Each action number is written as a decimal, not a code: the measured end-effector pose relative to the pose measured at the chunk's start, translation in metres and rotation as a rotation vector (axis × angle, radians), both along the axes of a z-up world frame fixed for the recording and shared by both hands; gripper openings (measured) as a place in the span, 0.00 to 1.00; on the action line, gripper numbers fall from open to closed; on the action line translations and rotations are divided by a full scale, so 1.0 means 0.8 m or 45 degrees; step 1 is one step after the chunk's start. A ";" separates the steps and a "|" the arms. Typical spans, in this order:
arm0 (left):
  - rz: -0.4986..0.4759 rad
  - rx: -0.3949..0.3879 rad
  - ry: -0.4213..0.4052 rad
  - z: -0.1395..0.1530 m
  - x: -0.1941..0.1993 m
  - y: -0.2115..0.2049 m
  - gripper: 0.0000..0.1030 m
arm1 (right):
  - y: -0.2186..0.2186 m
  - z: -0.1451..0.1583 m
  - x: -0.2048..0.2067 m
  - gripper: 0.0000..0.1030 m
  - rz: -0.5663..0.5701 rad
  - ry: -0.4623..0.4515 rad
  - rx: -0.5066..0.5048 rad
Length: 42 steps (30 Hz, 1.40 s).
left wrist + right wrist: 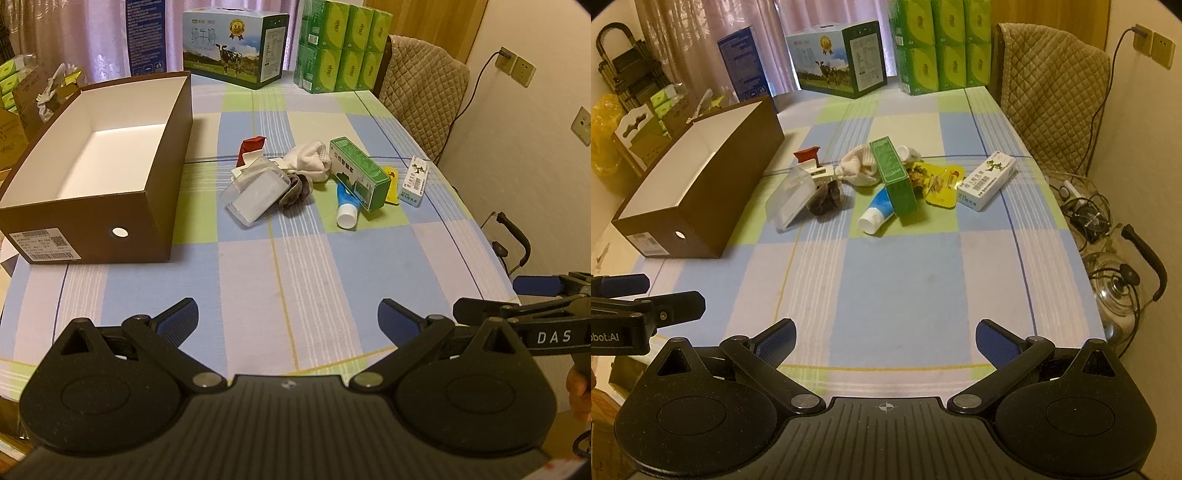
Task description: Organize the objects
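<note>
- Left wrist view: your left gripper [287, 317] hangs over the near table edge, jaws spread wide, holding nothing. The brown box [162, 206] on your left is empty, so I judge that sorting has not begun. The clutter lies mid-table, right of the box. The green carton [360, 172] runs away from you, leaning leftward at its far end.
- Right wrist view: your right gripper [885, 338] is likewise wide open and empty. The blue tube [877, 211] lies partly under the green carton [894, 175], cap toward you. The white carton [986, 181] lies just right of the pile, long axis diagonal.
</note>
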State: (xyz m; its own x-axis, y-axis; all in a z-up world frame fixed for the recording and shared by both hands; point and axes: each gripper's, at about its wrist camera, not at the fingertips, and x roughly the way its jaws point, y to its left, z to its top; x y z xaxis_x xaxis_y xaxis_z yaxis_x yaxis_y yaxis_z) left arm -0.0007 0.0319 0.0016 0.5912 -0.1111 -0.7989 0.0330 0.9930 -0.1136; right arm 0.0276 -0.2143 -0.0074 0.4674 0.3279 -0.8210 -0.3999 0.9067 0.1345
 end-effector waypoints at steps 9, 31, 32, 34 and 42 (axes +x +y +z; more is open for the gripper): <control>-0.017 -0.009 0.013 -0.002 -0.007 0.008 0.99 | 0.008 0.000 -0.011 0.98 -0.007 0.002 -0.005; 0.073 -0.033 0.016 -0.013 0.039 0.006 0.99 | -0.007 -0.014 0.060 0.98 0.031 0.031 0.040; 0.078 -0.032 0.012 -0.015 0.045 0.004 0.99 | -0.010 -0.016 0.069 0.98 0.027 0.033 0.040; 0.083 -0.037 0.008 -0.019 0.055 0.000 0.99 | -0.015 -0.017 0.082 0.98 0.021 0.034 0.045; 0.089 0.035 -0.038 -0.047 0.108 -0.009 0.98 | -0.040 -0.028 0.141 0.98 -0.015 0.051 0.034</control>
State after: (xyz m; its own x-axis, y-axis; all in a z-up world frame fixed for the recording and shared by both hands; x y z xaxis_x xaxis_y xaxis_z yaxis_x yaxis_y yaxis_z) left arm 0.0854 0.0248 -0.0358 0.6203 -0.0465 -0.7830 -0.0338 0.9957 -0.0859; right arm 0.1407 -0.2462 -0.0298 0.4380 0.3451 -0.8301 -0.3833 0.9069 0.1747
